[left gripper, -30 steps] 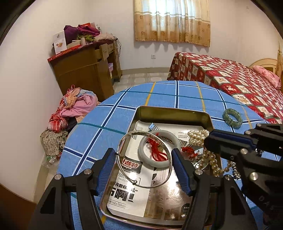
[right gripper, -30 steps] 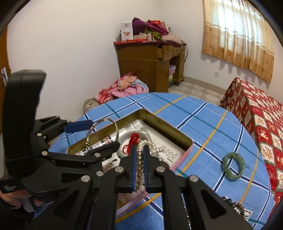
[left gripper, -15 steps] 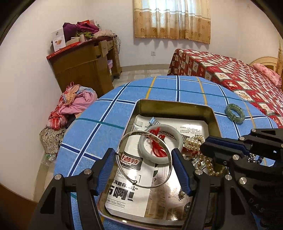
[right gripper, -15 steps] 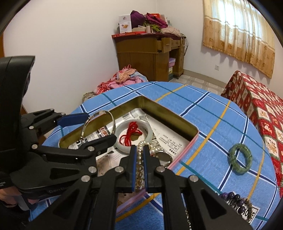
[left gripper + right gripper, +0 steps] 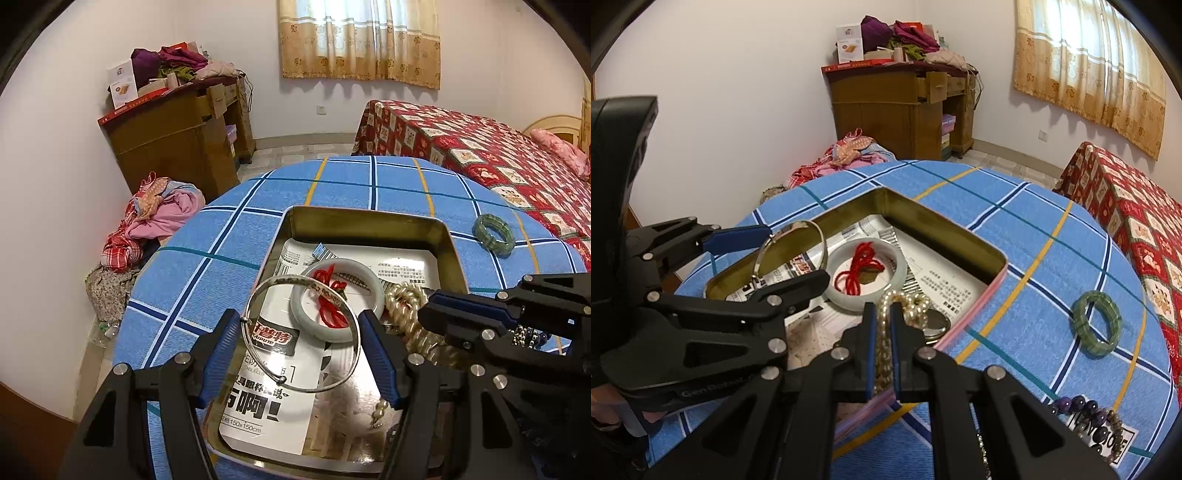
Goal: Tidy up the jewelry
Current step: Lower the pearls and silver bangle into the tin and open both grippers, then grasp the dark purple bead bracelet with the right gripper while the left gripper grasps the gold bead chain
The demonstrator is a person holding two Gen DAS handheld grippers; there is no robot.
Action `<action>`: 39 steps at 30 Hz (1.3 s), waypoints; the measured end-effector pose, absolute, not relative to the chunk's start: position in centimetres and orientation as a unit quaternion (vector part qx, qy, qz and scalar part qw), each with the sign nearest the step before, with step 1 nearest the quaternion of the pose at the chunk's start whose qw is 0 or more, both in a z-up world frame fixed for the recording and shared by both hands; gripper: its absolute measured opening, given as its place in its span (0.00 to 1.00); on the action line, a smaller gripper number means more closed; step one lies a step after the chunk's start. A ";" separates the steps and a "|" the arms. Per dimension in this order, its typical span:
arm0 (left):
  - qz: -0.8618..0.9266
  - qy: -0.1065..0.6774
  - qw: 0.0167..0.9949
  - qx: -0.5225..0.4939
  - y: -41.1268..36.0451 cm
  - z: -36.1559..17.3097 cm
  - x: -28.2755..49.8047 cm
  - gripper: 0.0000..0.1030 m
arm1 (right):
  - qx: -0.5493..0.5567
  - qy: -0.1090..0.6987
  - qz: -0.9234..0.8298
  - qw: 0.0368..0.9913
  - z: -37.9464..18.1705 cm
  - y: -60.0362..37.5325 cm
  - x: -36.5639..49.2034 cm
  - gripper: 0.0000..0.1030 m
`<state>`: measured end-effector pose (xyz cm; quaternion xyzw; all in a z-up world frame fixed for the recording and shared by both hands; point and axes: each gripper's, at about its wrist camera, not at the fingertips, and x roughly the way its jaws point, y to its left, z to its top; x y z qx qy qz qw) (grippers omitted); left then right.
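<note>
My left gripper (image 5: 298, 316) (image 5: 794, 254) is shut on a thin silver bangle (image 5: 291, 279) (image 5: 798, 223), held across its width above the near left part of an open metal tin (image 5: 369, 218) (image 5: 942, 229). My right gripper (image 5: 882, 308) (image 5: 424, 314) is shut on a pearl necklace (image 5: 912, 302) (image 5: 406, 295), whose loose end bunches inside the tin. A white jade bangle with a red cord (image 5: 376, 291) (image 5: 901, 264) lies in the tin on printed paper. A green bracelet (image 5: 478, 230) (image 5: 1078, 325) lies on the blue checked cloth to the right.
A purple bead bracelet (image 5: 1082, 402) lies on a card at the table's near right. The round table drops off on all sides. Beyond it are a wooden cabinet (image 5: 177, 147), a clothes pile (image 5: 162, 210) on the floor and a bed (image 5: 480, 155).
The right gripper has dipped slightly toward the tin, and more of the pearl strand bunches beside the jade bangle. The left gripper has kept the silver bangle in place.
</note>
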<state>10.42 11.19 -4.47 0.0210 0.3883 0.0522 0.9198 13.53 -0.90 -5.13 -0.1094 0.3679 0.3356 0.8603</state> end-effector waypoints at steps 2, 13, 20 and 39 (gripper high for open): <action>0.053 0.388 0.920 0.020 11.2 -4.5 10.4 0.65 | -0.107 0.367 0.336 0.861 -5.1 -1.0 13.6 0.10; 0.079 0.373 0.924 0.010 11.8 -3.5 9.6 0.67 | -0.093 0.361 0.326 0.869 -4.8 -1.6 13.3 0.42; 0.084 0.365 0.927 -0.001 11.4 -2.9 8.7 0.74 | -0.068 0.340 0.315 0.884 -3.3 -3.7 12.5 0.71; 0.048 0.361 0.931 0.000 4.5 -2.9 7.6 0.75 | -0.008 0.377 0.154 0.913 -4.8 -17.0 12.3 0.73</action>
